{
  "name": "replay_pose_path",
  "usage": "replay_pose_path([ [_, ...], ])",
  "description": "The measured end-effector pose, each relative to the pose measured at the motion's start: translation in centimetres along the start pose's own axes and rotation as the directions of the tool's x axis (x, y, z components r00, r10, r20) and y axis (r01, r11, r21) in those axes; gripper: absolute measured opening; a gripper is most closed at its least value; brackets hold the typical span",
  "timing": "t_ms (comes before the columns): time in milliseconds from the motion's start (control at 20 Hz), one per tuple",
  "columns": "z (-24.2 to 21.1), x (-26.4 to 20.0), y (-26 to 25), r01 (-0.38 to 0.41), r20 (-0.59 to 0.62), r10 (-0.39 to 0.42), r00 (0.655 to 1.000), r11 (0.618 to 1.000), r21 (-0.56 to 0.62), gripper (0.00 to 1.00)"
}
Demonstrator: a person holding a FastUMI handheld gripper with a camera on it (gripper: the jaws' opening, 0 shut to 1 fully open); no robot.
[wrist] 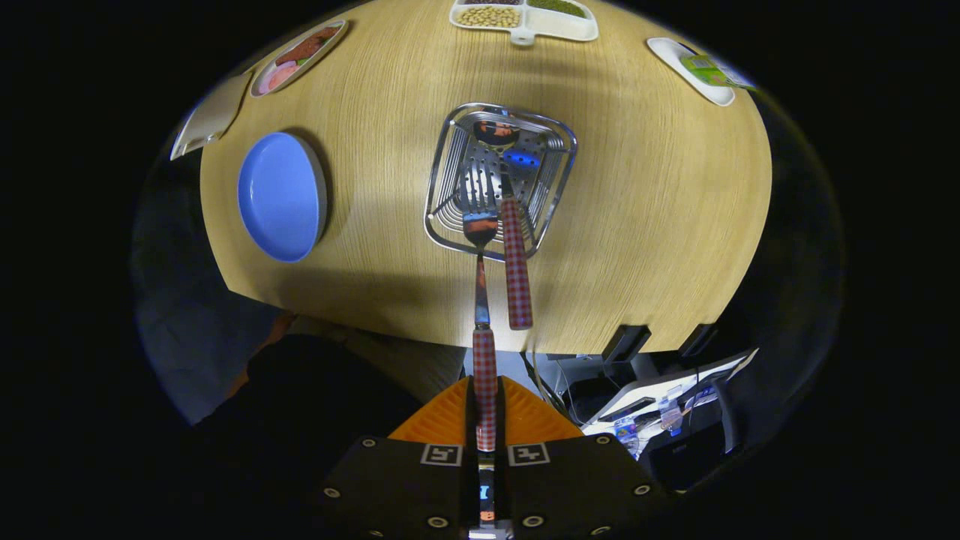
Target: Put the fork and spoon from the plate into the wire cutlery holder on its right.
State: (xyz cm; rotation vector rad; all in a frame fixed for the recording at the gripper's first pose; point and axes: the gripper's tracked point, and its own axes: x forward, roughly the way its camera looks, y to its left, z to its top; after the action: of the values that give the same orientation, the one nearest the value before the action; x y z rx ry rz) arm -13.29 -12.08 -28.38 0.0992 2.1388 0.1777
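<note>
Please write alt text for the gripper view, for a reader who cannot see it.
The gripper is shut on the fork, holding it above the wire cutlery holder, where the spoon already stands. An empty blue plate sits left of the holder on the wooden table.

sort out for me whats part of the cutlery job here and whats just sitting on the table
Job:
- fork, handle clamped between the gripper fingers
- spoon, already standing in the holder
- wire cutlery holder
- blue plate

Lying about:
- divided tray of beans
- dish of food
- white dish with a green packet
</note>
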Motion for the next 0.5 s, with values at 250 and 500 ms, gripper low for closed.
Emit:
replay_pose_path([
  [250,0.5,-0.3,-0.5,0.031,-0.074,-0.035,0.997,0.998,-0.048,0.08],
  [500,1.6,-0.4,-0.7,0.013,-0.087,-0.016,0.996,0.999,-0.041,0.12],
])
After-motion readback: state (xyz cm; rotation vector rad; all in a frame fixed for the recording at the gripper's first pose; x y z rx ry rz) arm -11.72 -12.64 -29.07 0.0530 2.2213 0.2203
